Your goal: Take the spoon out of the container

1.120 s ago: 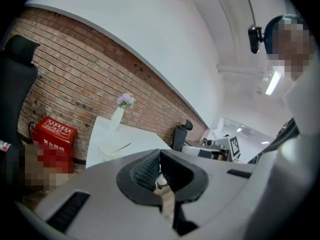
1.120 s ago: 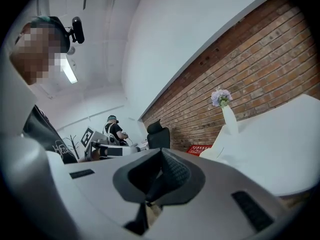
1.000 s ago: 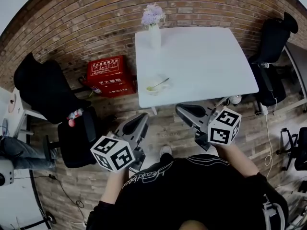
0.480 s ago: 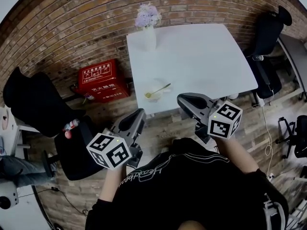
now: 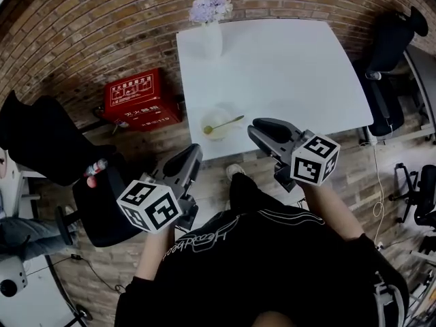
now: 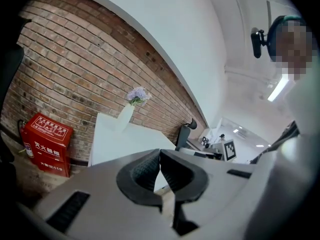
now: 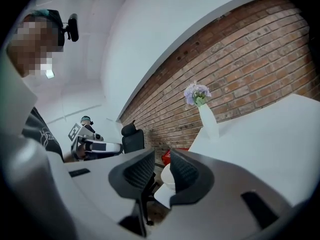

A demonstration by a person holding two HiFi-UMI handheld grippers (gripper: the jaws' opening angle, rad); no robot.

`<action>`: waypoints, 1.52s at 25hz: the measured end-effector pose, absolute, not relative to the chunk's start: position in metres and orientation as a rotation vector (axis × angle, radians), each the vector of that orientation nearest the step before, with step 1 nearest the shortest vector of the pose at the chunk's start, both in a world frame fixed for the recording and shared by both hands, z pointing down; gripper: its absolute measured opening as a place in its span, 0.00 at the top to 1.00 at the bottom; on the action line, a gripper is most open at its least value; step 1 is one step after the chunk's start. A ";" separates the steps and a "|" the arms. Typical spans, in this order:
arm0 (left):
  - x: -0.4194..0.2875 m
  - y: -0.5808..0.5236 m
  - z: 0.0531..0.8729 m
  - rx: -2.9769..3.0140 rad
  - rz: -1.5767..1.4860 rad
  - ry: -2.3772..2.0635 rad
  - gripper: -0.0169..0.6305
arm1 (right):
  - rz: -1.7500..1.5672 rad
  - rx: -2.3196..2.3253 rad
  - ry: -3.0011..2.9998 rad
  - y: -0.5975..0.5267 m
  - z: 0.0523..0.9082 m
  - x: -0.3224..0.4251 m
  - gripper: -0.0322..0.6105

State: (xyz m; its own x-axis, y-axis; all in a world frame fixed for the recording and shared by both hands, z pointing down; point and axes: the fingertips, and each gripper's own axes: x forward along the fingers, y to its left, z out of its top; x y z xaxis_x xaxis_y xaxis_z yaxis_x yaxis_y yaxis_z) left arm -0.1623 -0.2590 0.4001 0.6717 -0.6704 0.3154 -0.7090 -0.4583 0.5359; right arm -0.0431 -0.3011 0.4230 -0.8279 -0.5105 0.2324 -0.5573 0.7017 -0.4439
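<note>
A small pale bowl stands near the front left corner of the white table. A gold-handled spoon lies in it, handle pointing right. My right gripper hovers just right of the bowl at the table's front edge, jaws slightly apart and empty. In the right gripper view the bowl shows through the gap between the jaws. My left gripper hangs below the table edge, off the table, with its tips touching and nothing held.
A white vase of purple flowers stands at the table's far left corner. On the brick floor to the left sits a red box. Black office chairs stand at the left and right.
The table has come nearer and both grippers have moved forward. The right gripper now reaches the table edge beside the bowl; the left is closer under the edge.
</note>
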 end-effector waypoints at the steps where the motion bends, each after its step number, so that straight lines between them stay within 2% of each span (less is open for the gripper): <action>1: -0.164 -0.263 0.402 2.227 0.077 -1.062 0.97 | 0.780 0.887 -2.802 -0.306 0.428 -0.044 0.85; 8: -0.170 -0.281 0.416 2.179 0.089 -1.087 0.97 | 0.816 0.875 -2.717 -0.330 0.468 -0.050 0.79; 22: -0.190 -0.294 0.437 2.089 0.109 -1.168 0.97 | 0.907 0.838 -2.607 -0.353 0.527 -0.067 0.79; 25: -0.193 -0.294 0.440 2.080 0.110 -1.177 0.97 | 0.925 0.823 -2.607 -0.353 0.531 -0.072 0.80; 32: -0.199 -0.293 0.448 2.058 0.108 -1.177 0.97 | 0.930 0.823 -2.603 -0.358 0.534 -0.079 0.92; 38: -0.200 -0.295 0.447 2.060 0.105 -1.175 0.97 | 0.927 0.850 -2.592 -0.361 0.533 -0.080 0.95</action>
State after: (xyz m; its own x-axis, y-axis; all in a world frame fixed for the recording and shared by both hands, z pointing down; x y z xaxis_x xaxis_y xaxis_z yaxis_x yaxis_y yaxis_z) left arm -0.2001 -0.2954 0.4471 0.5755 -0.7077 0.4098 -0.7693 -0.2983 0.5650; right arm -0.0796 -0.3612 0.5331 -0.7951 -0.4389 0.4185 -0.6048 0.6254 -0.4931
